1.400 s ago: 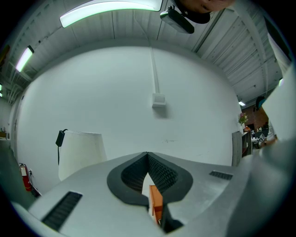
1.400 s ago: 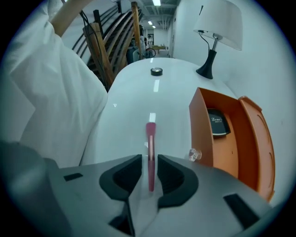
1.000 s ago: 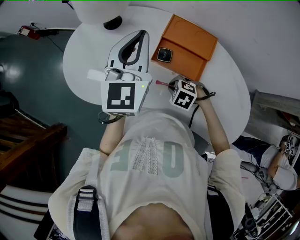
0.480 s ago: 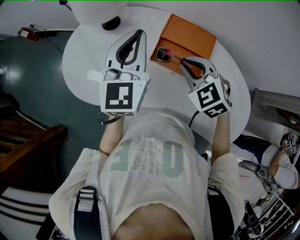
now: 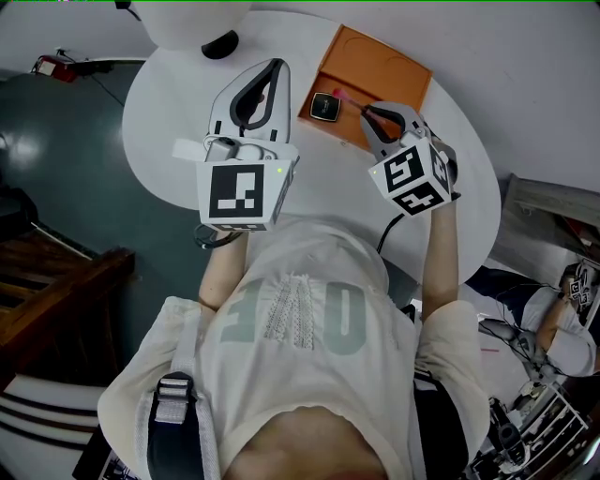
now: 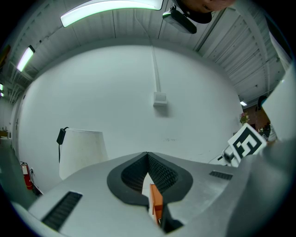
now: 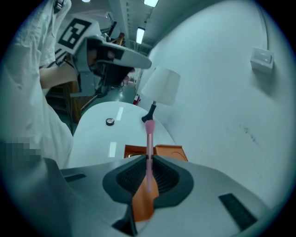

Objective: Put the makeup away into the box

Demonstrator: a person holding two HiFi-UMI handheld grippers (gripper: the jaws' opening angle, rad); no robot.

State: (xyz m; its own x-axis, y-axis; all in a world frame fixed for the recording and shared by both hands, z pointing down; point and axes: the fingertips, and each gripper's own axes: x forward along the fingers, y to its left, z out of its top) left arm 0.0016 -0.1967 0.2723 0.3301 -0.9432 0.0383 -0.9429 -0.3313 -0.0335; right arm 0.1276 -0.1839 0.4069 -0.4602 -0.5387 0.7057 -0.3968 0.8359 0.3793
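An orange box (image 5: 380,80) lies open on the white oval table (image 5: 169,122), with a black square compact (image 5: 325,108) in its near left corner. My right gripper (image 5: 367,111) hangs above the box's near edge, shut on a thin pink makeup brush (image 5: 341,95) whose tip points over the compact. In the right gripper view the brush (image 7: 149,139) sticks out straight from the jaws of the right gripper (image 7: 149,159), with the box (image 7: 172,151) below. My left gripper (image 5: 277,66) is held level over the table, shut with nothing in it, and its pads (image 6: 159,173) meet at the tips of the left gripper (image 6: 147,155).
A white lamp (image 5: 199,21) with a black base stands at the table's far edge, also seen as the lamp (image 7: 162,85) past the box. A small round item (image 7: 109,121) lies on the table left of the box. A wall is close behind.
My right gripper has lifted off the table with the pink brush and swung up toward the orange box, tipping downward. The left gripper has stayed put.
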